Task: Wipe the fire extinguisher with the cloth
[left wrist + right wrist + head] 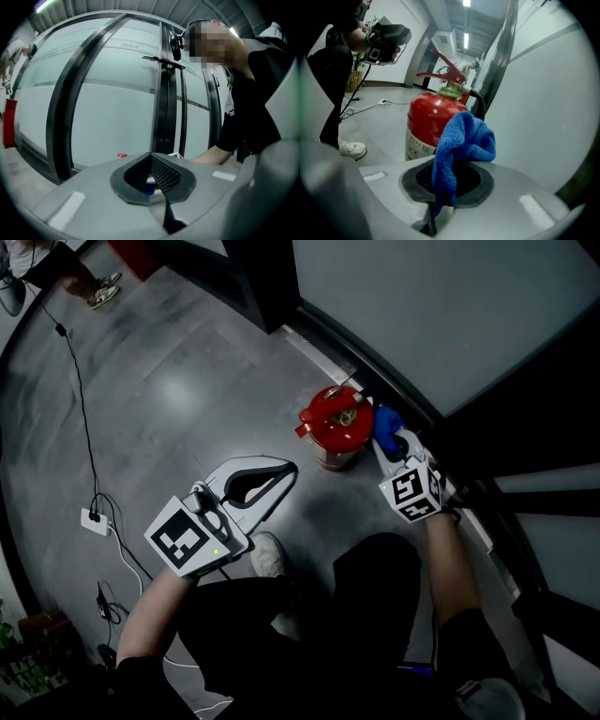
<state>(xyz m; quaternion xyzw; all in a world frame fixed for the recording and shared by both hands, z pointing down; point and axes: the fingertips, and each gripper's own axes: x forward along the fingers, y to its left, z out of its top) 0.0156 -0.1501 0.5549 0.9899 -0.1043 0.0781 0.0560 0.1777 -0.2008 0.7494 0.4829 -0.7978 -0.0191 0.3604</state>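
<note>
A red fire extinguisher (336,423) stands upright on the grey floor beside the glass wall. My right gripper (386,444) is shut on a blue cloth (387,425), which hangs just right of the extinguisher's top. In the right gripper view the cloth (461,143) bunches up out of the gripper (440,187), right in front of the red cylinder (431,124) and its handle; I cannot tell whether they touch. My left gripper (284,470) is shut and holds nothing, a little left of the extinguisher and level with it. The left gripper (157,187) looks at the glass wall.
A glass wall with dark frames (422,324) runs along the right. A white power strip (94,519) with cables lies on the floor at the left. My shoe (267,554) is below the left gripper. Another person's feet (103,292) stand at the far upper left.
</note>
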